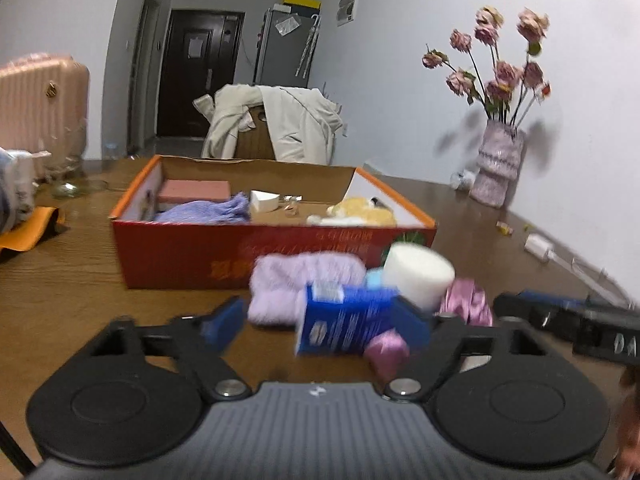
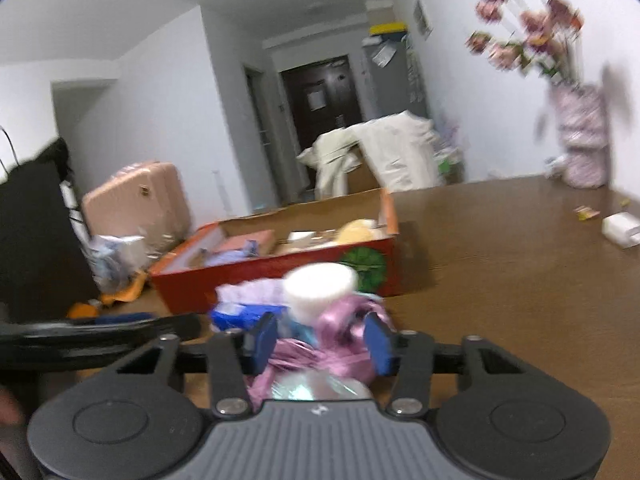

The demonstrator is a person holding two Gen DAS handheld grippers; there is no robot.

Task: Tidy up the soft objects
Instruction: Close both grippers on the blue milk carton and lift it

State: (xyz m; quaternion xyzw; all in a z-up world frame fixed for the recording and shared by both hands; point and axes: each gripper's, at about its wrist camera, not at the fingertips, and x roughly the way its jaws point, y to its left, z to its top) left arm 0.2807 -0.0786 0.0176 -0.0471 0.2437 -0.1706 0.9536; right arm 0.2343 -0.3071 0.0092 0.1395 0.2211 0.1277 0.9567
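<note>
The right gripper point(image 2: 322, 340) had its 2 pads against a pink satin bundle point(image 2: 344, 320), apparently pinching it; the cloth looked light, limp and slippery, best taken at its bunched middle; the left gripper point(image 1: 320, 320) stood wide around a blue packet point(image 1: 344, 320), not visibly gripping; both lay before the red box point(image 1: 180, 256).

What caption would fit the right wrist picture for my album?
Right gripper closing around a shiny pink fabric bundle, with a white foam cylinder and red cardboard box beyond.
</note>
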